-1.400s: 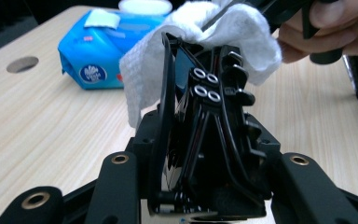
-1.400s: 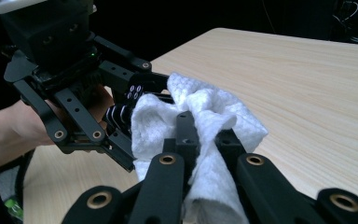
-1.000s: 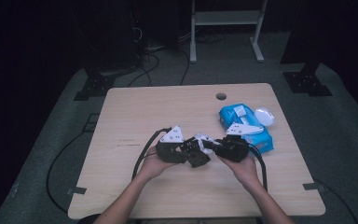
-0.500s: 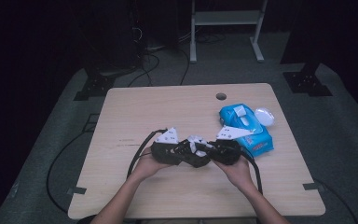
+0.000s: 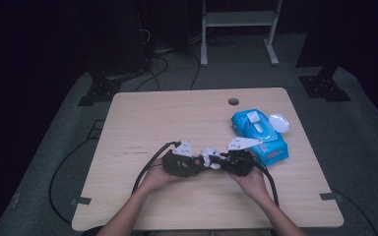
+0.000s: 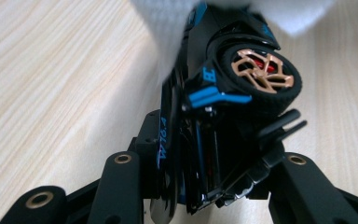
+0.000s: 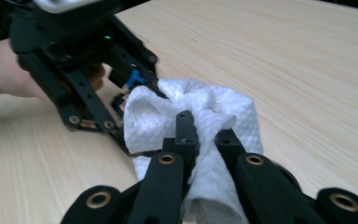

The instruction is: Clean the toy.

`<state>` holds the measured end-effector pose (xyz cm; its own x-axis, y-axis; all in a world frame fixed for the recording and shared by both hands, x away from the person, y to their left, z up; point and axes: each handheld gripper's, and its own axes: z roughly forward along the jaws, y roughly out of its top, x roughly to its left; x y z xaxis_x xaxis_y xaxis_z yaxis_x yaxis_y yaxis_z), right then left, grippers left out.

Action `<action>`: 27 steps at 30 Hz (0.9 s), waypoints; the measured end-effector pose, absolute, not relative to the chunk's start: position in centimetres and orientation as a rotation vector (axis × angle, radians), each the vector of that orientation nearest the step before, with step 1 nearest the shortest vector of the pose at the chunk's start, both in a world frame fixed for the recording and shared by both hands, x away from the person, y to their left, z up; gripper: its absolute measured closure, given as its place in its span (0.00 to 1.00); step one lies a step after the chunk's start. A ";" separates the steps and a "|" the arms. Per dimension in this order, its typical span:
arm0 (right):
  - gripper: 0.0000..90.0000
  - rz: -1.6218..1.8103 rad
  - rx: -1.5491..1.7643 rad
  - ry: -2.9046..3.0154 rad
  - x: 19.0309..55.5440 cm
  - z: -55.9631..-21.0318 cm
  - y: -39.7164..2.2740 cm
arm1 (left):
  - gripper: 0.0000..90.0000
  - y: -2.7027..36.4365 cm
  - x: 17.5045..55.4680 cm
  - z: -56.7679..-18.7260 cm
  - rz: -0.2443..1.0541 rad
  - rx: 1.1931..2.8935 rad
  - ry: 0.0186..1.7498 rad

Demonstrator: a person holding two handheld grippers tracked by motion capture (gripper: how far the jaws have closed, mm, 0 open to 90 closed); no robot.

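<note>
Toy car (image 6: 223, 116), black and blue, is clamped in the narrowing left gripper (image 6: 200, 186) just above the table (image 5: 177, 118), long axis along the jaws, bronze-spoked wheel (image 6: 261, 70) seen close up; white wipe (image 7: 191, 121), pinched in the closed right gripper (image 7: 205, 140), is pressed against it.

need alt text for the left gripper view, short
A black toy car with blue trim and a copper-spoked wheel is clamped between the left gripper's two black jaws, seen close up from its underside. A blurred white wipe drapes over its far end, above the light wooden table.
</note>
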<state>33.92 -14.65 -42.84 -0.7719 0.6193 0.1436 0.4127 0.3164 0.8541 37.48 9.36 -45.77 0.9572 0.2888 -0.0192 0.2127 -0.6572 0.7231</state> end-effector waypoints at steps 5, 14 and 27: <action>0.93 1.428 0.938 2.365 33.9 -43.2 -14.3 | 0.65 9.5 37.8 -46.4 0.106 2.332 0.369; 0.93 1.418 0.932 2.365 34.0 -43.3 -14.0 | 0.60 10.0 37.9 -46.0 0.109 2.308 0.369; 0.93 1.423 0.889 2.385 33.8 -43.5 -12.2 | 0.60 9.0 37.7 -45.2 0.168 2.288 0.350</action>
<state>33.78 -12.21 -43.45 -0.7910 0.6017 0.1111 0.3834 0.3460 0.8563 37.68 8.99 -45.18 0.9529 0.3033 0.0098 0.1971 -0.6432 0.7399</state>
